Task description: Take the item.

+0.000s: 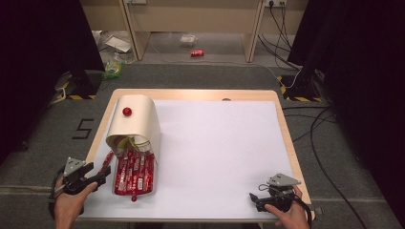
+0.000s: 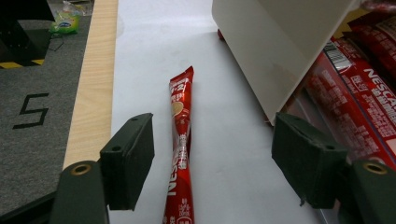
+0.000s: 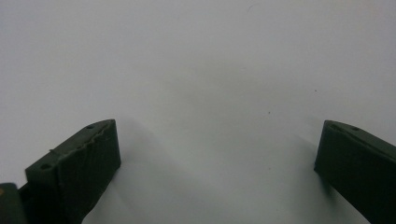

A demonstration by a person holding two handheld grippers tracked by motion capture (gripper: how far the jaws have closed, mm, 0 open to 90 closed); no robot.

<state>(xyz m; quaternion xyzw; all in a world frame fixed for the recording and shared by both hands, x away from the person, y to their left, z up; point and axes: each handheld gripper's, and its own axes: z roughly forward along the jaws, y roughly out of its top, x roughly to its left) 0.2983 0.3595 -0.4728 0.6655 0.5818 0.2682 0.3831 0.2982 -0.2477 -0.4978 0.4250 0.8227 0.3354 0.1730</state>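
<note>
Left hand-held gripper (image 2: 212, 163) astride sachet (image 2: 181, 154)

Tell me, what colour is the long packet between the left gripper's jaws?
Red sachet, clearest in left gripper view.

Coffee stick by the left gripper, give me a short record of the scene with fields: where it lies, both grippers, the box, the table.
coffee stick: red sachet lying flat on the white sheet, between the left jaws, pads not touching it
left gripper: jaws open, low over the sheet
right gripper: jaws open, nothing between them
box: cream, domed lid raised, red knob on top, red sachets in its tray
table: wooden rim, white sheet on top
</note>
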